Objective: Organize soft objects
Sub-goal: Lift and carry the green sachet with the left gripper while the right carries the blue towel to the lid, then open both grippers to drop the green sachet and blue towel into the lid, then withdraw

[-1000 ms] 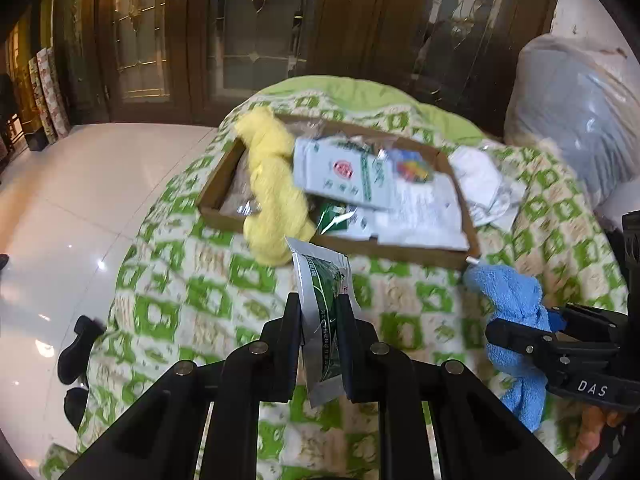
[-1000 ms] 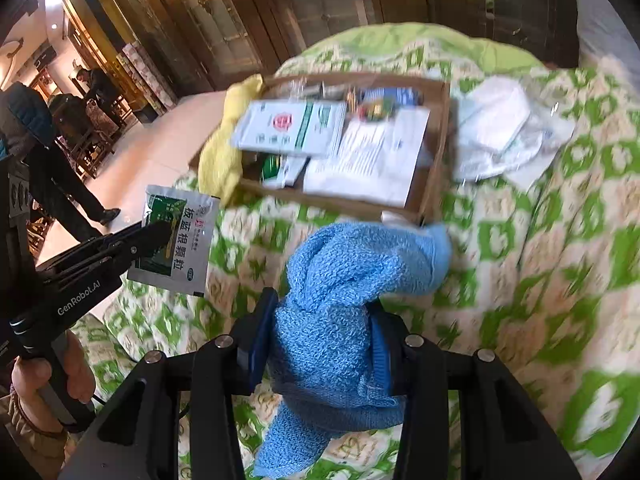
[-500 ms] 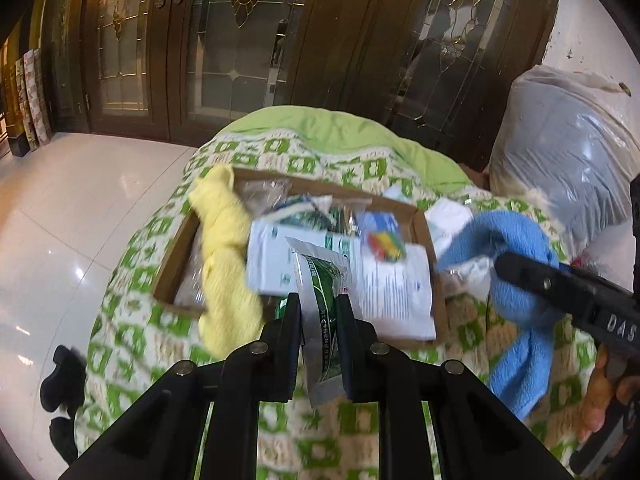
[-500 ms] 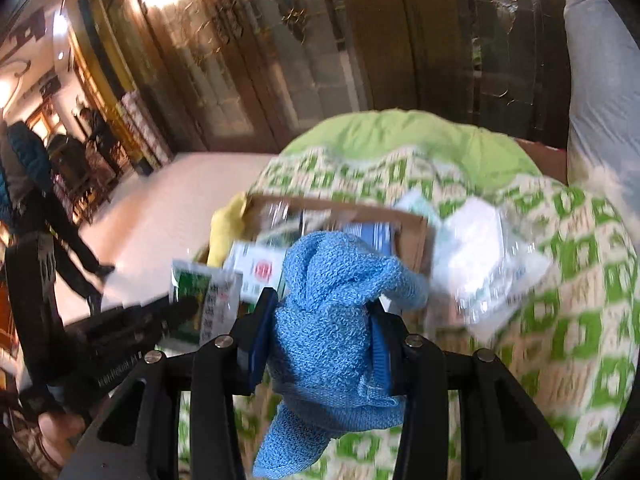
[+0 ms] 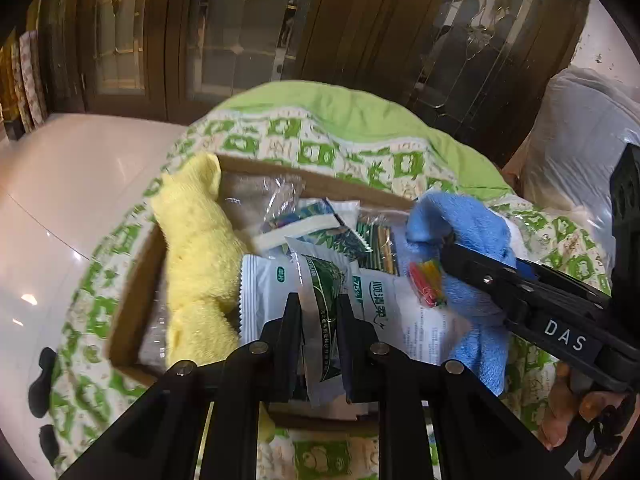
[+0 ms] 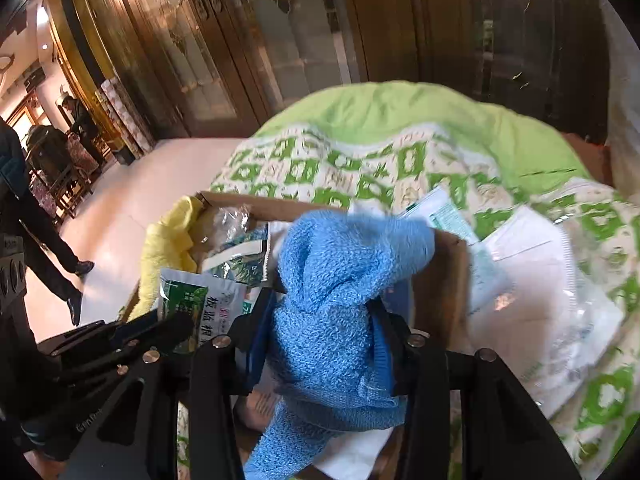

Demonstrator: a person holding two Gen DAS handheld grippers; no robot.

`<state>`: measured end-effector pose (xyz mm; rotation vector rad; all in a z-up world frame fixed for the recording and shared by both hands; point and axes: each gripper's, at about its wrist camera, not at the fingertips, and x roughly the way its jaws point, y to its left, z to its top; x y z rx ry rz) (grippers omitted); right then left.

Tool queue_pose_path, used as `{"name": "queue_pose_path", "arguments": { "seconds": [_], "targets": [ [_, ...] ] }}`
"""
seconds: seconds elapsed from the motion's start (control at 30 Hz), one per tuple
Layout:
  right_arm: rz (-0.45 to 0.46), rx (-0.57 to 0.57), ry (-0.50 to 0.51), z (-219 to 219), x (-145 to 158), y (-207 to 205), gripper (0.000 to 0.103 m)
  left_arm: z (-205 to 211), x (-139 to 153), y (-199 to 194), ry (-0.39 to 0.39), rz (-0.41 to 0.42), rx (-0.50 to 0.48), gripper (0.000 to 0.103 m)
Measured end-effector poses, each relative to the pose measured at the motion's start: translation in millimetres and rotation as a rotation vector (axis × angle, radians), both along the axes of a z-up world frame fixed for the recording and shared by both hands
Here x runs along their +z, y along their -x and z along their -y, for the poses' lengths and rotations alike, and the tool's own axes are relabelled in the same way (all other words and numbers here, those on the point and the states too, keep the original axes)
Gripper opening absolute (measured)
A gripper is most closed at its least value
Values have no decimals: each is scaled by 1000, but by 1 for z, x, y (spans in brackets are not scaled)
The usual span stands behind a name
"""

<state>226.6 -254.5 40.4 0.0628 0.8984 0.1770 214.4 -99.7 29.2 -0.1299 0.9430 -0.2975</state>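
My left gripper (image 5: 318, 304) is shut on a green-and-white sachet (image 5: 322, 280) held upright over the cardboard box (image 5: 132, 292). The box holds several paper packets, and a yellow towel (image 5: 196, 248) lies along its left side. My right gripper (image 6: 324, 304) holds a blue towel (image 6: 332, 280) over the box's right half; its jaws are opening while the pads still touch the cloth. From the left wrist view the blue towel (image 5: 460, 220) hangs at the right from the right gripper (image 5: 452, 248). In the right wrist view the sachet (image 6: 200, 304) shows at lower left.
The box sits on a green-and-white patterned quilt (image 5: 320, 148). White packs in clear plastic (image 6: 540, 272) lie just right of the box. A large plastic bag (image 5: 580, 140) stands at far right. Dark wooden doors rise behind. People (image 6: 40, 216) stand on the pale floor at left.
Both grippers have moved forward from the quilt's near side to over the box, carrying the sachet and the blue towel. The towel now hangs over the box's right half.
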Motion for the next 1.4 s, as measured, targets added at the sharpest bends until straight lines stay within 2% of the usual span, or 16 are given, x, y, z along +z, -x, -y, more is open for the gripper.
{"name": "queue_pose_path", "arguments": {
  "seconds": [0.13,0.2,0.23,0.3,0.37,0.47,0.57,0.73,0.87,1.07,1.2,1.4],
  "targets": [
    [-12,12,-3,-4,-6,-7,49,1,-17,-9,32,-26,0,16],
    [-12,14,-22,-4,-5,-7,62,2,-20,-12,47,-31,-4,18],
    [-8,11,-33,-4,-5,-5,65,3,-21,-12,46,-29,-6,20],
    [-1,3,-45,-1,-2,-1,68,5,-19,-11,34,-14,-12,31],
    [9,-7,-59,1,1,0,68,6,-18,-9,21,-9,-17,59],
    [27,-38,-103,11,8,12,75,3,-12,-2,17,8,5,67],
    [34,-81,-158,24,11,29,79,-3,-3,7,27,30,19,71],
    [42,-133,-187,35,15,68,86,-11,11,37,-38,69,32,79],
    [56,-134,-182,31,13,108,92,-22,18,71,-95,114,56,95],
    [95,-83,-56,4,12,160,103,-35,28,119,-196,202,122,98],
    [107,-65,17,-15,13,182,103,-39,36,149,-257,231,127,100],
    [104,-83,39,-27,18,208,103,-42,51,180,-300,251,130,102]
  ]
}}
